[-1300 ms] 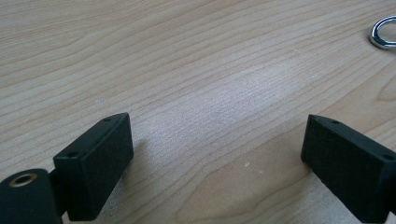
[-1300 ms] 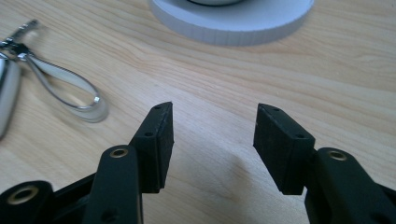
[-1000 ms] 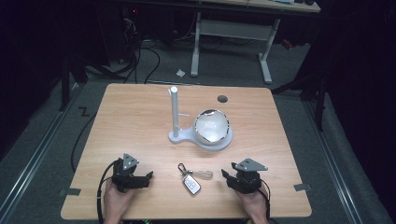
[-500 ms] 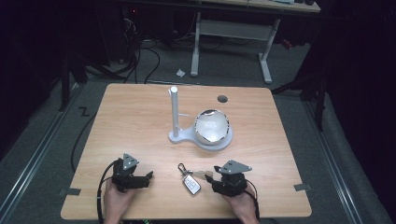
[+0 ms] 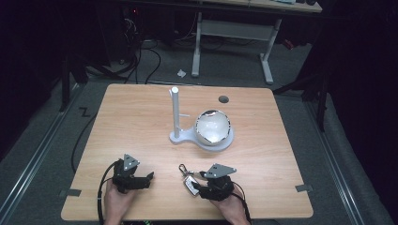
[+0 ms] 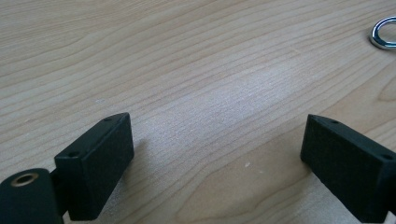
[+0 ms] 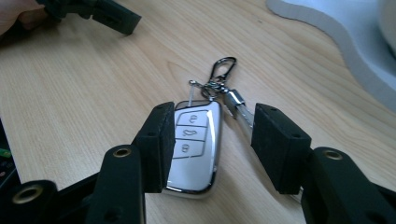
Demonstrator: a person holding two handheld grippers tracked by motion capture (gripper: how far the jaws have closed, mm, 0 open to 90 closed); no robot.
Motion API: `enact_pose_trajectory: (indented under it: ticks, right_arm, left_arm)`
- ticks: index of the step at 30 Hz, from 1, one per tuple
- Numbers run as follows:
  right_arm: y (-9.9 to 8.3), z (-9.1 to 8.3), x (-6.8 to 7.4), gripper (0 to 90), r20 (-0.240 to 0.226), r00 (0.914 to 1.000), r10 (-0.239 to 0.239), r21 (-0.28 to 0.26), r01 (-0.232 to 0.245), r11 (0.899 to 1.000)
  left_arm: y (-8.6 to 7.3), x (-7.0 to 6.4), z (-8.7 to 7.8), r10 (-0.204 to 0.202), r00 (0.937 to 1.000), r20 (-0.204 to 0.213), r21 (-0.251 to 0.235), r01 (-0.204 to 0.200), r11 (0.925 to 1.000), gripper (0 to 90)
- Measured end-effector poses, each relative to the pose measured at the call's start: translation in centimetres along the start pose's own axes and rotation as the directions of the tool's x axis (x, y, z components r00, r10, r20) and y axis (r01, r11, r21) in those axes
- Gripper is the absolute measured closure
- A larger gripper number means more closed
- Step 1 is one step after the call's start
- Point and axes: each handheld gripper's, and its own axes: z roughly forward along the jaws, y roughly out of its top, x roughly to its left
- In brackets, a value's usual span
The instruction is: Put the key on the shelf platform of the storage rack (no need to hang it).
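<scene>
The car key fob (image 7: pixel 194 147) lay flat on the wooden table (image 5: pixel 141 122), near its front edge and roughly midway between the two hands, buttons facing up. Its chrome keyring clip (image 7: pixel 223 65) pointed away from the person, toward the white stand.

The right gripper (image 7: pixel 208 147) sat low over the fob with its jaws parted and not yet closed. In the right gripper view one jaw pad stood against the fob's left edge, while the other stood apart on the far side, just beyond the small metal tag (image 7: pixel 236 103) of the keyring. In the high view the right gripper (image 5: pixel 199 184) rested on the table with the fob (image 5: pixel 190 184) at its tip, and the right hand (image 5: pixel 230 211) came in from the bottom edge.

The left gripper (image 6: pixel 215 154) rested well apart to the left, jaws spread wide over bare wood with nothing between them. A silver ring (image 6: pixel 385 39) showed at the far corner of the left gripper view.

Farther back, near the table's middle, stood a white post (image 5: pixel 175 112) on a flat white base (image 5: pixel 183 137), with a shiny metal bowl (image 5: pixel 212 126) seated on that base beside the post. A round cable hole (image 5: pixel 223 99) marked the table behind the bowl. Nothing lay between the right gripper and the fob. A second table's white legs (image 5: pixel 197 44) stood on the dark floor beyond.
</scene>
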Motion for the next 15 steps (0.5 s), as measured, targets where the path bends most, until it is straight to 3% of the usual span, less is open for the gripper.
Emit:
enact_pose_trajectory:
  ticks: [5, 15]
  right_arm:
    - [0.3, 1.0, 0.8, 48.5, -0.021, 0.9997, -0.013, 0.015, 0.013, 1.000]
    - [0.5, 2.2, 1.2, 44.7, -0.018, 0.9997, -0.015, 0.047, 0.016, 0.999]
  left_arm:
    - [0.0, 0.0, 0.0, 0.000, 1.0000, 0.000, 0.000, 0.000, 1.0000, 9.8]
    - [0.0, 0.0, 0.0, 0.000, 1.0000, 0.000, 0.000, 0.000, 1.0000, 9.8]
